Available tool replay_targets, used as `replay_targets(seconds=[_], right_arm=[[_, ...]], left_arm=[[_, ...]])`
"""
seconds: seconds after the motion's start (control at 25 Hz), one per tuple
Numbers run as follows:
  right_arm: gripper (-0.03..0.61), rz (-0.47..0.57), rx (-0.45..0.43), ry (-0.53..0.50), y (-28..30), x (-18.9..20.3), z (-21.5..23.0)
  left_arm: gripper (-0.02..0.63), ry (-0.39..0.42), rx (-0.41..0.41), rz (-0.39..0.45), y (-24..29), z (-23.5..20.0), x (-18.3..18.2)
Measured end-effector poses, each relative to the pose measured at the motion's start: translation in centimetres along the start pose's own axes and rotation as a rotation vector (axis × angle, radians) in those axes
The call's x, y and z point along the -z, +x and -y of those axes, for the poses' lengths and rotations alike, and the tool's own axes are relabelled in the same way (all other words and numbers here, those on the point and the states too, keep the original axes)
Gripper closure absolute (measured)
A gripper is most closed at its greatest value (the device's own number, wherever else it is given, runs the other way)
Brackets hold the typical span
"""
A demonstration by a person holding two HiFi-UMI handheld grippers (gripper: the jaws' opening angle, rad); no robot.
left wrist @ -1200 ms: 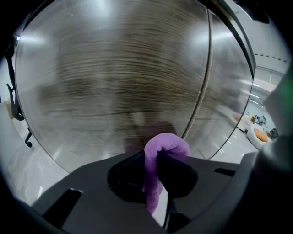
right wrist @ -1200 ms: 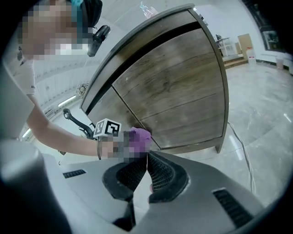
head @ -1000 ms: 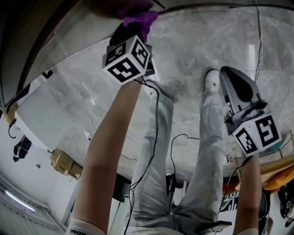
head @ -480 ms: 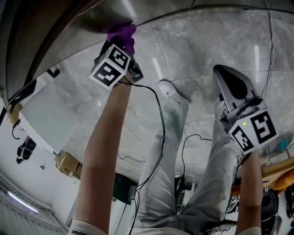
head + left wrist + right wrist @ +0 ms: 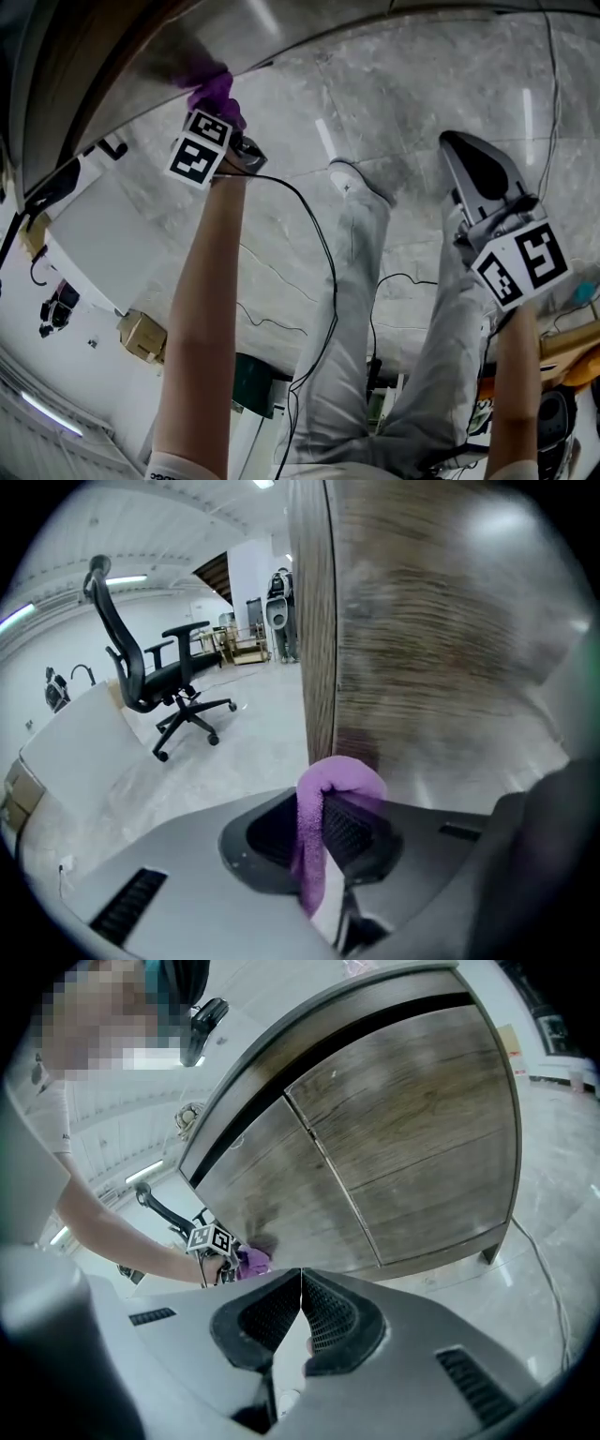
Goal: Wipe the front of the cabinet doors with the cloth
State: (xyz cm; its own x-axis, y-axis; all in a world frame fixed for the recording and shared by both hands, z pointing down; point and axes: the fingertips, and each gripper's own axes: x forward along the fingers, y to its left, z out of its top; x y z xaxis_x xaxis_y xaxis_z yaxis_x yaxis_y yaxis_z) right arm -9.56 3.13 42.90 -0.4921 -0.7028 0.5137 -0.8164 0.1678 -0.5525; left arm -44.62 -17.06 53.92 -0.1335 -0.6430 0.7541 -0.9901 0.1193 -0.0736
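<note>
I am standing on a pale grey marbled floor [image 5: 281, 234] in a bright white room, facing the brown wood-grain cabinet doors [image 5: 394, 1138]. A black office chair [image 5: 150, 682] is sitting beyond the cabinet's side edge, and a black cable [image 5: 323, 253] is trailing past my legs. My left gripper [image 5: 314, 827] is clamping the fluffy purple cloth [image 5: 328, 785] and pressing it against a door front, low down near that edge. My right gripper [image 5: 301, 1312] is hanging well apart from the doors, jaws together on nothing.
</note>
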Motion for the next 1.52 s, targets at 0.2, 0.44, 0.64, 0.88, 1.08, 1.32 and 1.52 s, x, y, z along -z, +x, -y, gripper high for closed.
replay_targets(seconds=[0.2,0.44,0.64,0.88,1.08,1.32,1.52], right_arm=[[0.552,-0.031,-0.052,-0.015,-1.7,-0.1,0.6],[0.552,-0.133,-0.131,-0.101,-5.3,0.1,2.7],[0.552,-0.158,-0.112,-0.117,-8.3,0.2,7.3],[0.552,-0.070,0.012,-0.027,-11.2,-0.5,13.2],[0.552,0.047,0.143,0.075,-12.9,0.4,16.0],[0.552,0.124,0.259,0.176,-12.8,3.2,16.4],[0.552,0.139,0.272,0.206,-10.3,5.5,13.3]], left_arm=[[0.563,0.072,-0.004,-0.009,-2.7,1.6,2.5],[0.563,0.110,0.073,-0.055,-4.4,11.0,7.7],[0.561,0.140,0.176,-0.064,-4.4,21.2,10.0],[0.562,0.211,0.262,-0.076,-2.7,29.0,11.2],[0.563,0.334,0.323,-0.053,-0.8,32.5,9.9],[0.563,0.451,0.394,-0.066,1.6,34.2,9.9],[0.563,0.515,0.452,-0.072,2.9,32.9,10.5]])
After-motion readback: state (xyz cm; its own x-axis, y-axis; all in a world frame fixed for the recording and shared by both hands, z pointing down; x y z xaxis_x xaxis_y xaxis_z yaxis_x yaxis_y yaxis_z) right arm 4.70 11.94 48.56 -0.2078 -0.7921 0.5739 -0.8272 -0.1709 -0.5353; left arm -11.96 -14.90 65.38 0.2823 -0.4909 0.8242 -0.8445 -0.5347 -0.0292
